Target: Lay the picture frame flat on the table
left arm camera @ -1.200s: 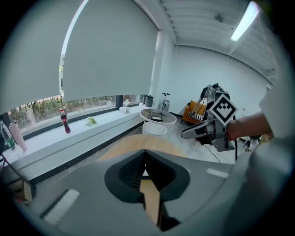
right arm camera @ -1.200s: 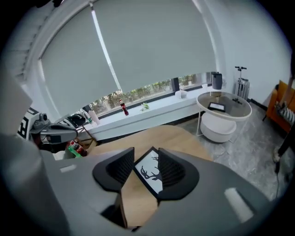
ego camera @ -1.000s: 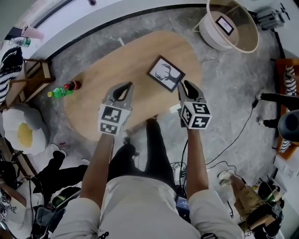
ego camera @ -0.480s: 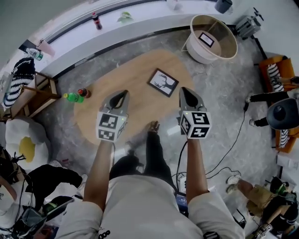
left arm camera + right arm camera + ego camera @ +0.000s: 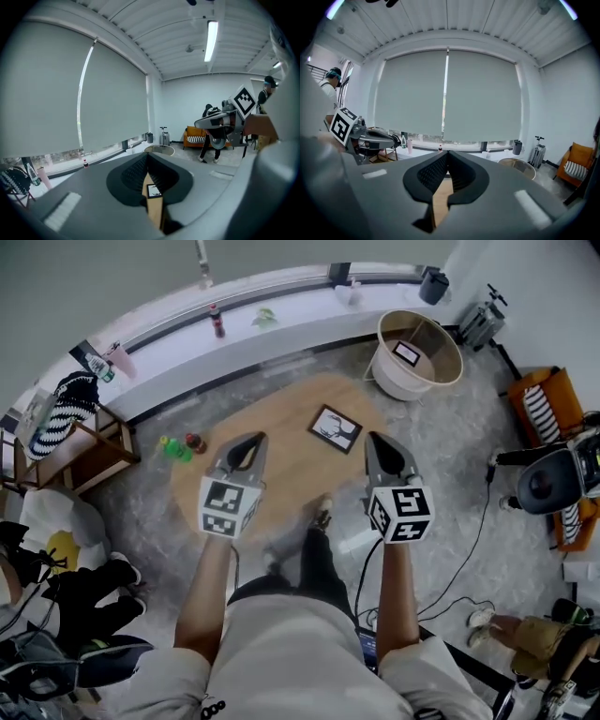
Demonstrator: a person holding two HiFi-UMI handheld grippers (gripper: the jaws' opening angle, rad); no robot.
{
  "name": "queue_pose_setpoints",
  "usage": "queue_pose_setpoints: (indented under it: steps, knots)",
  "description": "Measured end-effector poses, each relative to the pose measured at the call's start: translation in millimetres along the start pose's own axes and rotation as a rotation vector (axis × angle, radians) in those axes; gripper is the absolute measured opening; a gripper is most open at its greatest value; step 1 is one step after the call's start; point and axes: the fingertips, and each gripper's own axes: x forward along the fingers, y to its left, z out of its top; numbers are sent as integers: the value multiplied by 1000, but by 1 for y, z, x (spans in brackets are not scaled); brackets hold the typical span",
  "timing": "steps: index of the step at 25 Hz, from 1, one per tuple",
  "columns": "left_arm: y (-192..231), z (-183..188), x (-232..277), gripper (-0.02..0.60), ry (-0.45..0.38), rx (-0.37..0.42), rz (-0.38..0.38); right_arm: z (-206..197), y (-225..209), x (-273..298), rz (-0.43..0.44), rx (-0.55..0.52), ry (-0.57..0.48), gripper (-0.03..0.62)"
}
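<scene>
Two grippers, both empty: left gripper (image 5: pixel 246 441) and right gripper (image 5: pixel 380 442), each with jaws pressed together, held above the near side of the table (image 5: pixel 272 442). One picture frame (image 5: pixel 336 427), lying flat on the far right part of the tabletop, well apart from both. Hazard, as judged: the frame sits near the edge — a knock from a descending gripper could slide it off.

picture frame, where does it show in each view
Head view: the picture frame lies flat on the table, just above the picture's centre.
Left gripper view: the picture frame is small and low centre, in the slit between the jaws.
Right gripper view: not in it; only a strip of table shows.
Shared landmark: the round white tub.
</scene>
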Motion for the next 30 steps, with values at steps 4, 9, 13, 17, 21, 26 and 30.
queue_pose_setpoints:
  steps: [4, 9, 13, 17, 21, 26, 30]
  knots:
    - [0, 24, -33, 11, -34, 26, 0, 26, 24, -31, -5, -30, -37, 3]
    - [-4, 54, -58, 11, -105, 61, 6, 54, 40, -61, -19, -70, -82, 2]
    - [-10, 75, -71, 11, -136, 112, 2, 78, 48, -79, -20, -87, -125, 3]
    - [-11, 98, -88, 11, -164, 140, -7, 99, 60, -90, -19, -105, -161, 2]
    - [-16, 120, -104, 11, -203, 163, -19, 118, 71, -99, -9, -131, -196, 2]
    - [-18, 140, -118, 11, -241, 189, -32, 134, 88, -106, 11, -169, -215, 2]
    - [-20, 147, -120, 11, -253, 200, -38, 141, 91, -109, 10, -172, -224, 2]
